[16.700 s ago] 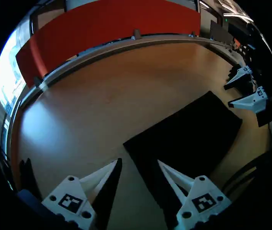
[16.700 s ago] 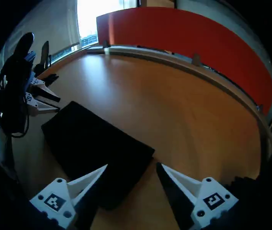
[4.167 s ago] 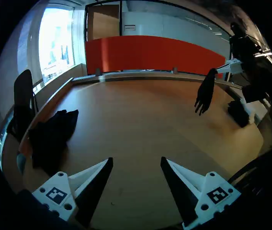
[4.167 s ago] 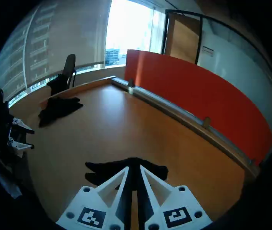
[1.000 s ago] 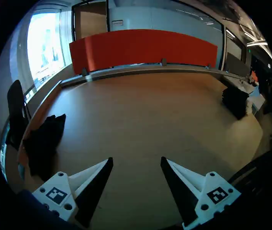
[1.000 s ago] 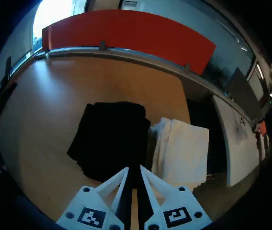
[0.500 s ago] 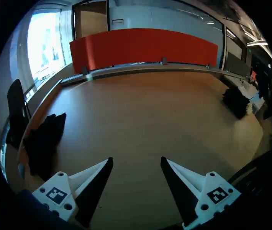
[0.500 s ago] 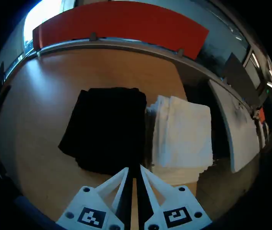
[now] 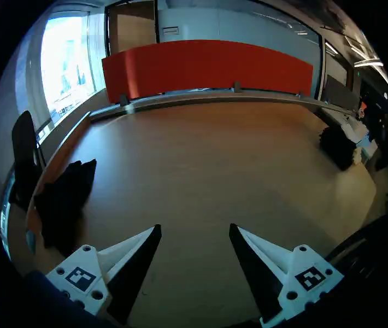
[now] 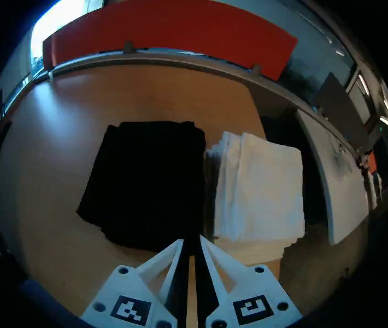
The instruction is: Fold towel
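A folded black towel (image 10: 145, 180) lies flat on the wooden table (image 10: 46, 164) in the right gripper view, beside a stack of folded white towels (image 10: 259, 186). My right gripper (image 10: 191, 243) is shut, its tips at the black towel's near edge with dark cloth pinched between them. In the left gripper view, my left gripper (image 9: 194, 229) hangs open over bare wood with nothing between its fingers. A crumpled dark cloth heap (image 9: 63, 199) sits at the table's left edge. A dark folded stack (image 9: 337, 147) stands far right.
A red partition (image 9: 205, 63) runs along the table's far edge, as the right gripper view also shows (image 10: 194, 27). A black chair (image 9: 24, 142) stands by the window on the left. A white desk (image 10: 341, 180) lies beyond the white towels.
In the right gripper view the black towel and white stack have grown slightly larger and nearer as the gripper came down. The left gripper has barely shifted.
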`<state>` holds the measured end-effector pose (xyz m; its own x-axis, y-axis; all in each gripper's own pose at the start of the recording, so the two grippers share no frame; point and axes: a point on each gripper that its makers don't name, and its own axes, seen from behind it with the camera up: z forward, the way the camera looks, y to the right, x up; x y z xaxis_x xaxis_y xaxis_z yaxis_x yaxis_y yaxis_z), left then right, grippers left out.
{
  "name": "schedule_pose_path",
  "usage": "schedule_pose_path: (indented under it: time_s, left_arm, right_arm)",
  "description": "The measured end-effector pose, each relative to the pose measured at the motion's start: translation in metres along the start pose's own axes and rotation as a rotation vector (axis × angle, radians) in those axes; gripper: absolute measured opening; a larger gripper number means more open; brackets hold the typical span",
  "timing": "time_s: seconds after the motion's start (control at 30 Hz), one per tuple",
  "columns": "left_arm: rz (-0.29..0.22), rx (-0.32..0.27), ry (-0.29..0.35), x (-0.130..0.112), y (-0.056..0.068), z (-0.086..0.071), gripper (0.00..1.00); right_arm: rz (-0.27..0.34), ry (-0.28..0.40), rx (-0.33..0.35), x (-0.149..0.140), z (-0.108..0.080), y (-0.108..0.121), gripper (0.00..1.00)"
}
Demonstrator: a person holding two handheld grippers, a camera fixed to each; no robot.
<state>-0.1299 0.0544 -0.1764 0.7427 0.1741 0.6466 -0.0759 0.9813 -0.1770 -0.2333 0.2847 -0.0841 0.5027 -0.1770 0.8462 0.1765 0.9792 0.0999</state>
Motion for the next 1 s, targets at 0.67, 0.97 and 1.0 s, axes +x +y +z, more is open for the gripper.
schedule_pose_path:
  time_s: [0.67, 0.97, 1.0]
  left_arm:
    - [-0.008, -0.007, 0.006, 0.002, 0.001, 0.003, 0.92]
    - [-0.011, -0.005, 0.014, 0.002, -0.002, 0.001, 0.92]
    - [-0.012, -0.005, 0.015, 0.002, -0.002, 0.001, 0.92]
  right_arm:
    - [0.023, 0.063, -0.007, 0.003, -0.010, -0.010, 0.78]
    - [0.031, 0.076, -0.048, 0.007, -0.016, -0.003, 0.90]
    - [0.031, 0.076, -0.050, 0.007, -0.017, -0.003, 0.90]
